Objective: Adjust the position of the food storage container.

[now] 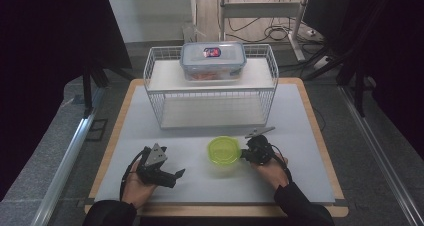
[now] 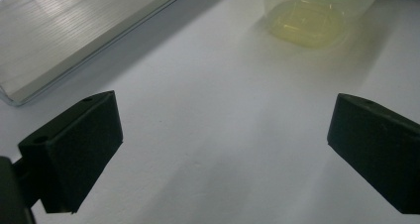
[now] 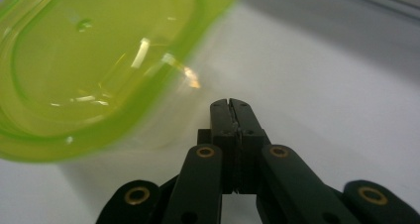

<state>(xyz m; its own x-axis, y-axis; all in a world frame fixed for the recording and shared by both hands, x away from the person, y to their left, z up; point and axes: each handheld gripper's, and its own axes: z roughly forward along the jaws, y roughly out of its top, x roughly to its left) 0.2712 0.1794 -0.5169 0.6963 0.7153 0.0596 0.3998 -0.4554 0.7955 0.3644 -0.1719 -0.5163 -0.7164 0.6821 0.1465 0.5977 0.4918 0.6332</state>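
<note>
No readable writing; left gripper (image 1: 176, 174) fingers spread, right gripper (image 1: 243, 154) fingers pressed together beside green-lidded tub (image 1: 223, 150).

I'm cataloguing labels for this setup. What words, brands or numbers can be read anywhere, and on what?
None can be read.
Red and blue sticker on the lid of the clear container on the wire rack: too small and blurred to read.
Green-lidded tub, white mat and both grippers: no lettering visible.
</note>
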